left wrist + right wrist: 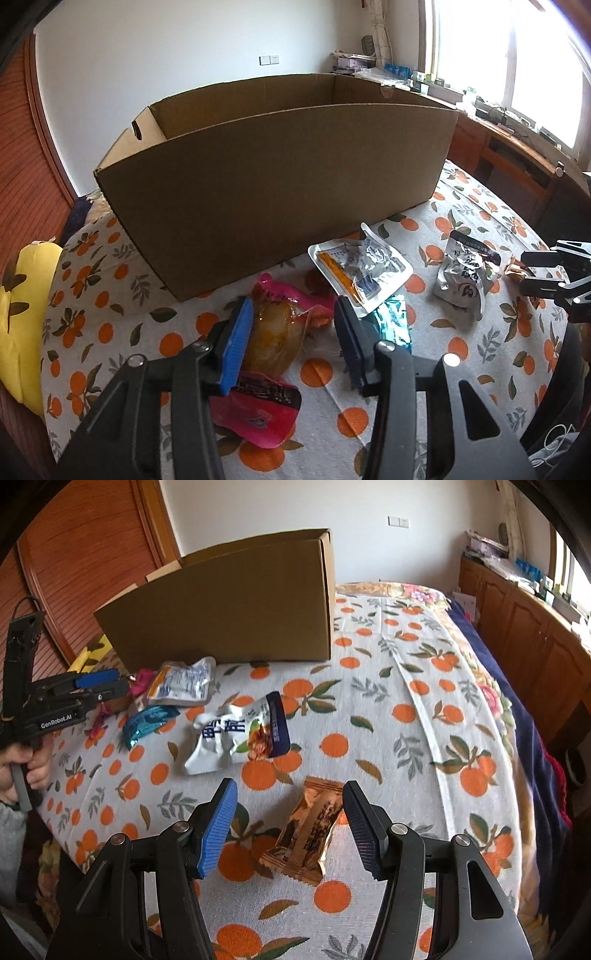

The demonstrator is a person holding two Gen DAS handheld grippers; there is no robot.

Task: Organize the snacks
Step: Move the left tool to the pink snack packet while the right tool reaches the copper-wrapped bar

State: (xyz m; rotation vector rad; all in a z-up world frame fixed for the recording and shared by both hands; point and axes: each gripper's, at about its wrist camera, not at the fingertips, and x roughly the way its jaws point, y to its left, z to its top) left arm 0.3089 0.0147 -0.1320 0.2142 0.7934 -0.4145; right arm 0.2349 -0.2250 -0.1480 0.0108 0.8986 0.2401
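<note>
Pink-and-clear plastic snack pouch (pixel 271 332) being straddled on orange-print bedspread (pixel 424 716) by parted left gripper (pixel 293 339), near brown cardboard box (pixel 273 177); copper foil snack packet (pixel 308 836) being bracketed, ungripped, by open right gripper (pixel 290 829).

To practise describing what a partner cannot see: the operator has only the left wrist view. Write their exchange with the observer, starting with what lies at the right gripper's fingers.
Operator: What is at the right gripper?
Observer: A brown snack packet lies on the bedcover between its open fingers.
Operator: What holds the left gripper?
Observer: A hand is wrapped around its handle.
</note>
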